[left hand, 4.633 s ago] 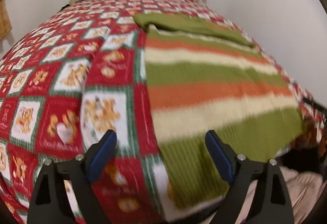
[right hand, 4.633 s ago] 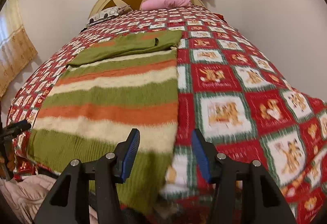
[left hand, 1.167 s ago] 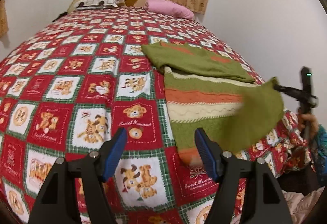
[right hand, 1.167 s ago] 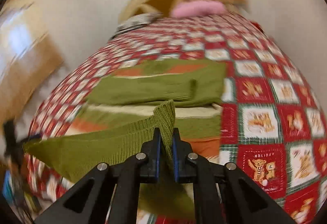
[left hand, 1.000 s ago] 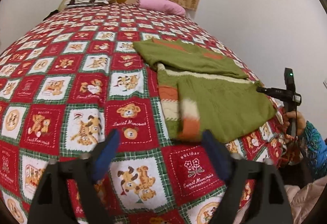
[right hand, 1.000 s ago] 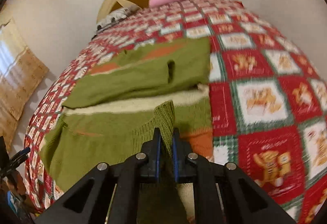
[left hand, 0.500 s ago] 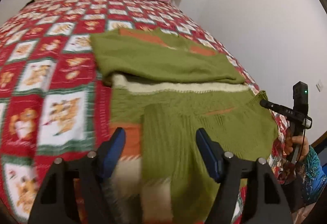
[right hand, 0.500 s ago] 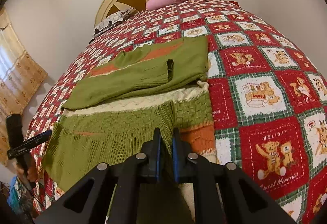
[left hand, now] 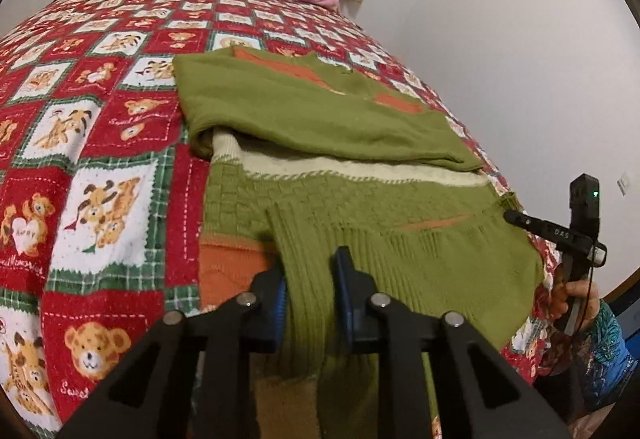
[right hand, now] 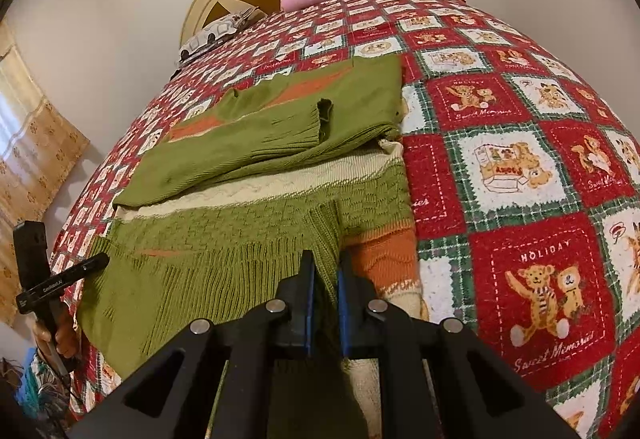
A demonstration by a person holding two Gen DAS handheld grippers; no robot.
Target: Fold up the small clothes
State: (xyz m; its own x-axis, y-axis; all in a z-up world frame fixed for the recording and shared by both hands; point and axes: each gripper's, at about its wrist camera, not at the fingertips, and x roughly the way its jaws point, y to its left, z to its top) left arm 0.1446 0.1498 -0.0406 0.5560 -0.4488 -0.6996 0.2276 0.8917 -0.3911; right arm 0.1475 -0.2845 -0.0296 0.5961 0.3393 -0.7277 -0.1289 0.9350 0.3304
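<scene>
Left wrist view: left tongs (left hand: 310,289) have just been closing, ribbed hem of the green, orange and cream striped knitted sweater (left hand: 360,207) sitting between the pads on the red teddy-bear-print bed quilt (left hand: 100,119). Right wrist view: right tongs (right hand: 325,291) are clamping the hem's other corner. Mid-fold, bottom over body; the next move likely calls for lifting both corners together, evenly.

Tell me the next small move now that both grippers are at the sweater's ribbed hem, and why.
Probably carry the hem forward with both grippers onto the folded sleeves. The right gripper is clamped on the green ribbed hem; the left gripper has just been closing around it. The hem is doubled only partway over the sweater.
</scene>
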